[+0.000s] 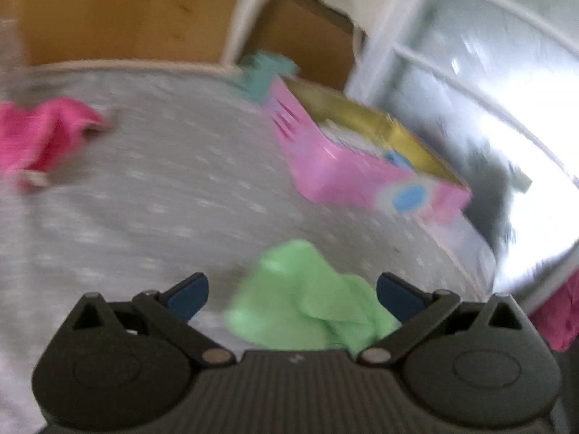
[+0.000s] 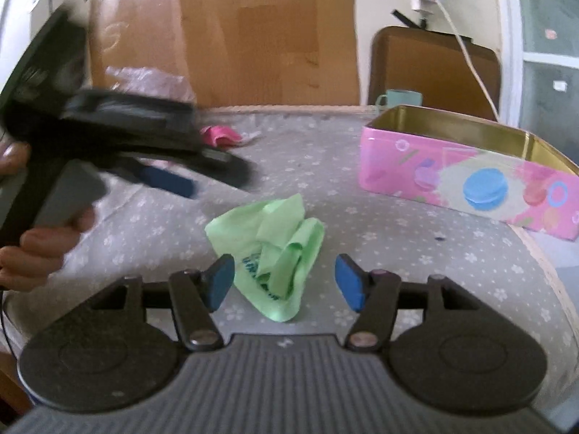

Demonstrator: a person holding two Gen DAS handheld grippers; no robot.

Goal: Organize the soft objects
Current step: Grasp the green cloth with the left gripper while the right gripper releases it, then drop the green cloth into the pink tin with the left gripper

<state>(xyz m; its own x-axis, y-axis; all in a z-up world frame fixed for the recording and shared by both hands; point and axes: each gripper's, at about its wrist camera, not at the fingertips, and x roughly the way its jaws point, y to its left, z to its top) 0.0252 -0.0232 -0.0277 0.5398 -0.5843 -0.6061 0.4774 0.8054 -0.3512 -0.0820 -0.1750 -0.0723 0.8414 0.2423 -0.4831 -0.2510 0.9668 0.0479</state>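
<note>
Green cloth (image 2: 269,253) sits crumpled on the tabletop (image 2: 398,224) right between the right claw (image 2: 286,282) pads, spread wide, long axis running away from it. Left claw (image 1: 292,294), also wide apart, hovers close; pink tin (image 2: 466,177) waits further back-right.

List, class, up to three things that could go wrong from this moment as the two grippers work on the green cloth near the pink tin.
1. Both the left gripper and the right gripper are open around the same green cloth; they may collide or tug against each other.
2. The cloth is crumpled and loose, so a pinch might catch only one fold and let it drop short of the pink tin.
3. The left view is motion-blurred; a fast approach could miss.
</note>
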